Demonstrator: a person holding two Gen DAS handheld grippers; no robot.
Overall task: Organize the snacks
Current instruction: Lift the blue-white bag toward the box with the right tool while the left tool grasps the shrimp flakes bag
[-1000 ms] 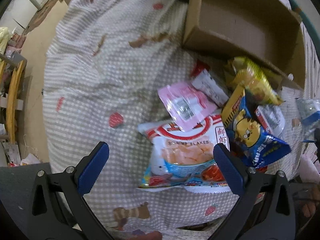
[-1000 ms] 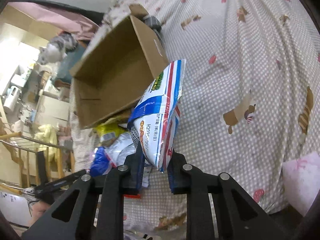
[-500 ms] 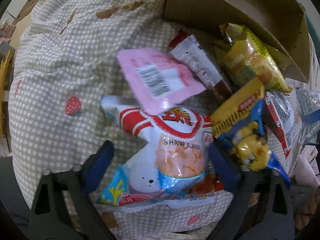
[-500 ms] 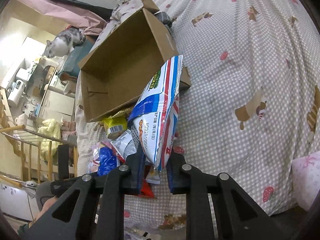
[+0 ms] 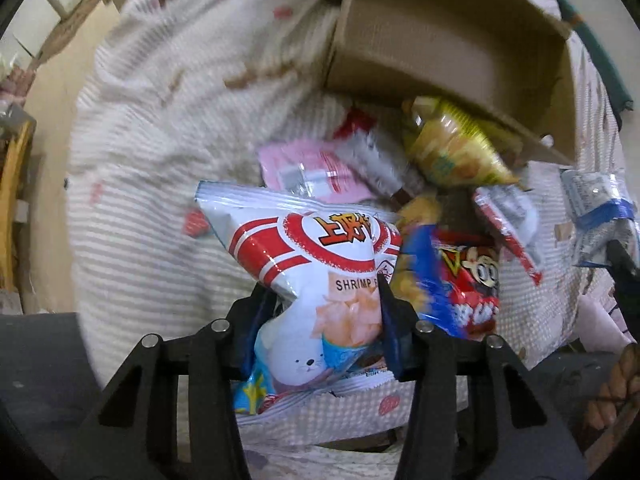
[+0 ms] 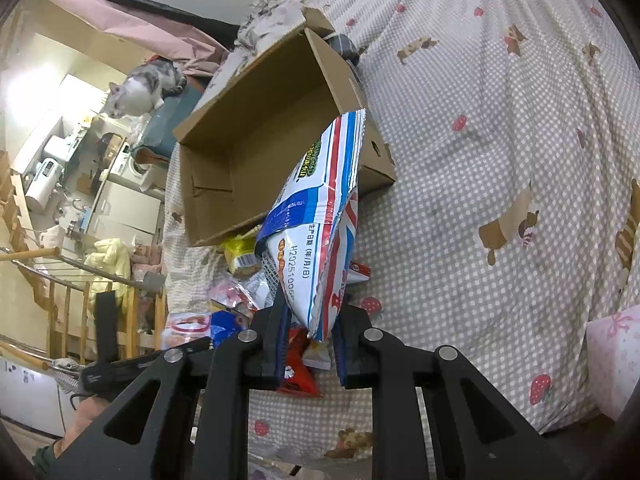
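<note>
My left gripper (image 5: 324, 292) points down at a snack pile on the checked bedspread (image 5: 160, 160). Its jaws are closing, and the pads pinch the white and red shrimp flakes bag (image 5: 312, 240), which stands crumpled between them. A pink packet (image 5: 308, 168), a yellow bag (image 5: 452, 148) and a blue and red bag (image 5: 460, 280) lie around it. My right gripper (image 6: 312, 312) is shut on the lower end of a white, blue and red snack bag (image 6: 316, 220), held upright in front of the open cardboard box (image 6: 256, 144). The box (image 5: 440, 40) looks empty.
More loose snacks (image 6: 236, 300) lie between the box and the bed's near edge. A cat (image 6: 140, 88) sits beyond the box. A wooden railing (image 6: 60, 272) runs along the left. A pink cushion (image 6: 616, 348) lies at the right edge of the bedspread (image 6: 500, 140).
The left gripper dropped onto the shrimp flakes bag, closed from wide open onto it and raised it off the pile. The right gripper kept its bag and barely moved.
</note>
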